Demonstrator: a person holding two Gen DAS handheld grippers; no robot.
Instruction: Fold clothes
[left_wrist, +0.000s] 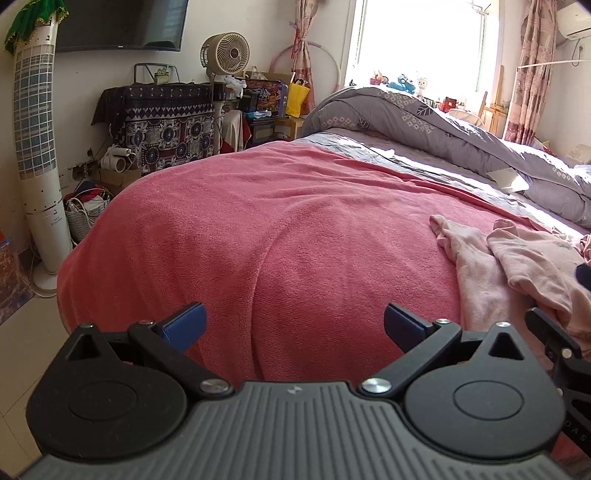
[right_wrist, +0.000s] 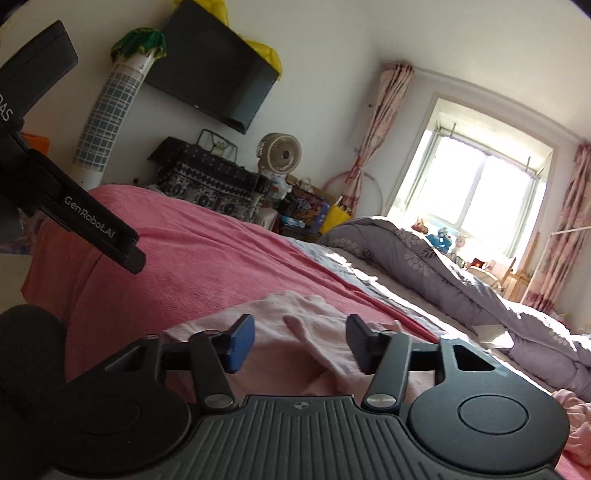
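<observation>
Pink garment (left_wrist: 517, 266): crumpled on red towel (left_wrist: 277, 229), near its right edge; bare towel leftward. Left gripper (left_wrist: 294, 325) wide, empty; right gripper (right_wrist: 301, 343) wide, empty.

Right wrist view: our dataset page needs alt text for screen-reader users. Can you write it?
The open right gripper hovers low over a crumpled pale pink garment lying on a pink towel spread over a bed, nothing between its pads. Behind are a grey quilt and a sunlit window.
</observation>
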